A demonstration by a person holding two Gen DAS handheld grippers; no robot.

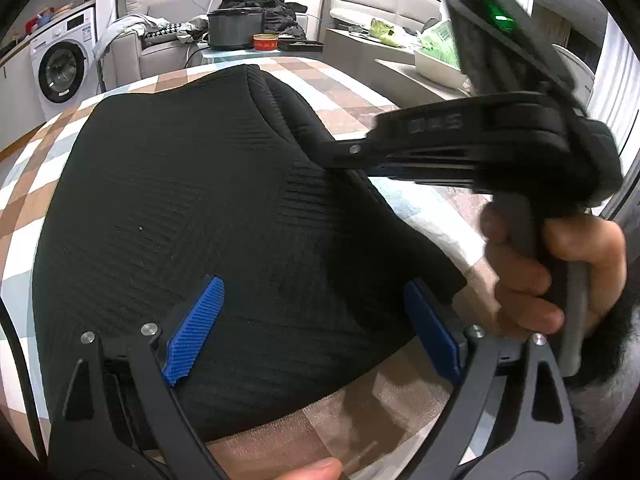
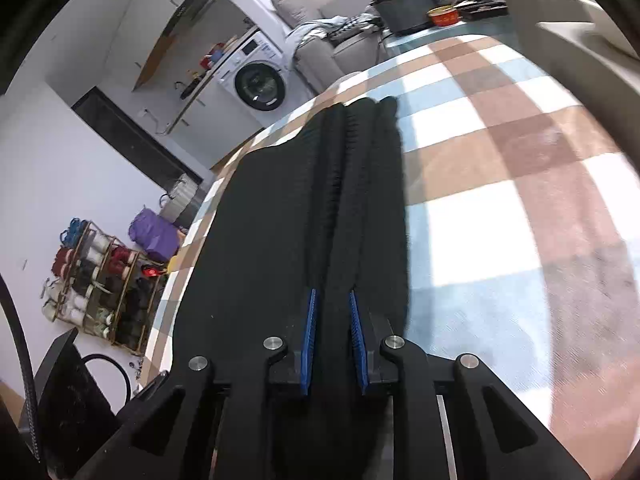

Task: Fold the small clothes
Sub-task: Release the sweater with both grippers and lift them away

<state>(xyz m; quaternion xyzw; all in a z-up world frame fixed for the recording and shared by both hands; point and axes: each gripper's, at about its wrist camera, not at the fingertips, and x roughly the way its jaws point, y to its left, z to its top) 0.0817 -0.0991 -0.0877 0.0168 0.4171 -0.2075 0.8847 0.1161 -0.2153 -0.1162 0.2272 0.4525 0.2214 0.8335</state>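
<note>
Checked cloth in brown, white and pale blue squares covers the table (image 1: 360, 92), and a black ribbed garment (image 1: 208, 216) lies spread across it. Nearest the garment's close edge, the left gripper (image 1: 316, 324) hangs over the fabric with its blue pads (image 1: 196, 328) spread wide, released and holding nothing; the cloth passes beneath them. A fingertip (image 1: 312, 470) shows at the bottom of the left wrist view, just short of the garment's near hem.

At the garment's right side, the right gripper (image 2: 334, 344) is clenched on a raised ridge of the black fabric, its two blue pads pressed close with the cloth pinched between them. From the left wrist view the same tool reaches in from the right, motion-blurred, with the person's right hand (image 1: 560, 276) wrapped around its handle. The pinched fold runs away from the pads as long parallel ridges toward the garment's far end.

Beyond the garment, past the table's far edge, stand a dark pot (image 1: 236, 28), a red bowl (image 1: 265, 42) and a black tray (image 1: 300, 45). Behind those sits a grey sofa (image 1: 132, 46) heaped with clothes. Left of the garment, further off, is a white washing machine (image 1: 62, 68), and on the floor a rack of thread spools (image 2: 96, 276).
</note>
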